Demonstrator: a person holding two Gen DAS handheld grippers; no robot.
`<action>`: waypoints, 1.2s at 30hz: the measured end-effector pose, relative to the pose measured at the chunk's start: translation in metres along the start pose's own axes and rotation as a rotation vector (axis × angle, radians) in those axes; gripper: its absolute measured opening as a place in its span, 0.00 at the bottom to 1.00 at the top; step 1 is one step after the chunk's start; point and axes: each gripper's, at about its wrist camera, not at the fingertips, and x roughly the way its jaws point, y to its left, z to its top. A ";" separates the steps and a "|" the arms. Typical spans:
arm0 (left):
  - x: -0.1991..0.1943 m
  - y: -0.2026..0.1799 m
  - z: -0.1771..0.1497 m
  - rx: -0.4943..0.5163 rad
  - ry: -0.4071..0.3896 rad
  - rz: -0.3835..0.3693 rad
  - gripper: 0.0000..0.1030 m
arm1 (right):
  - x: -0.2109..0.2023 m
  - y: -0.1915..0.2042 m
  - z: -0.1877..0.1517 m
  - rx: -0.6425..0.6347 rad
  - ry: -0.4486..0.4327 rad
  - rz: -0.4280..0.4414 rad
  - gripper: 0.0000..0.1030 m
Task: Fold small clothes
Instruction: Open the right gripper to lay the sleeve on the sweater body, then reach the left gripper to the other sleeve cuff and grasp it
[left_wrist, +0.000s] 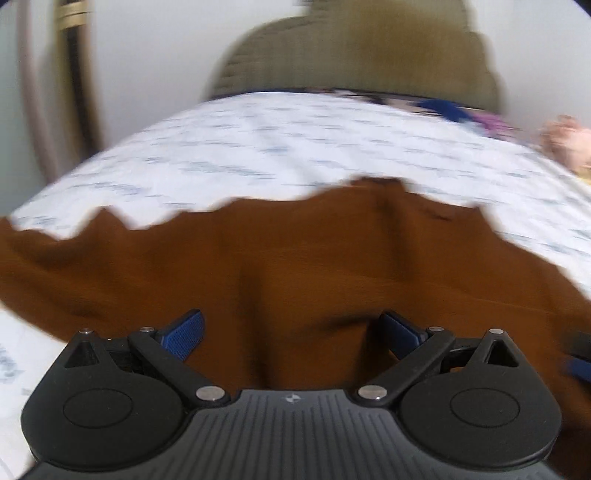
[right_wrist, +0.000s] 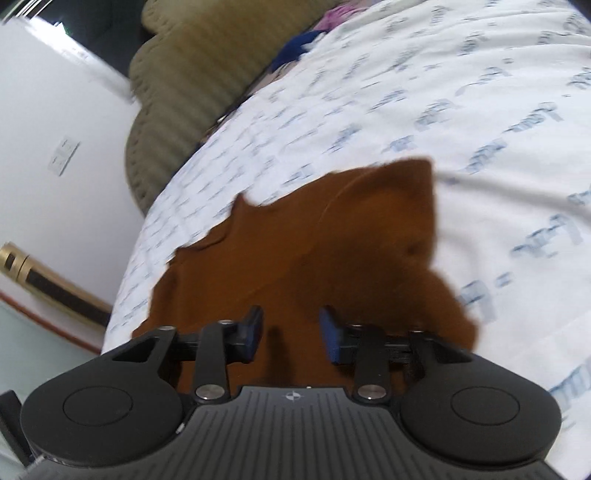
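A brown garment (left_wrist: 280, 266) lies crumpled on a white bedsheet with blue print (left_wrist: 258, 147). My left gripper (left_wrist: 291, 336) is open wide just above the cloth, with the blue pads (left_wrist: 184, 334) far apart and nothing between them. In the right wrist view the same brown garment (right_wrist: 314, 251) lies on the sheet (right_wrist: 480, 110). My right gripper (right_wrist: 291, 334) is open over its near edge, pads apart and empty. Both views are motion-blurred.
An olive padded headboard (left_wrist: 362, 55) stands at the far end of the bed, also in the right wrist view (right_wrist: 192, 81). Dark blue and purple clothes (left_wrist: 465, 110) lie by it. A white wall with a socket (right_wrist: 62, 155) and a brass post (right_wrist: 48, 280) are left.
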 end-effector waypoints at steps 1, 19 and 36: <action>0.003 0.012 0.002 -0.027 0.002 0.031 0.98 | -0.001 -0.004 0.002 0.000 -0.018 -0.017 0.26; -0.029 0.063 0.012 -0.077 -0.111 0.145 0.98 | -0.055 -0.027 0.021 0.002 -0.131 -0.007 0.33; -0.003 0.060 -0.010 -0.022 -0.020 0.128 1.00 | -0.076 -0.038 -0.020 -0.001 -0.099 -0.145 0.25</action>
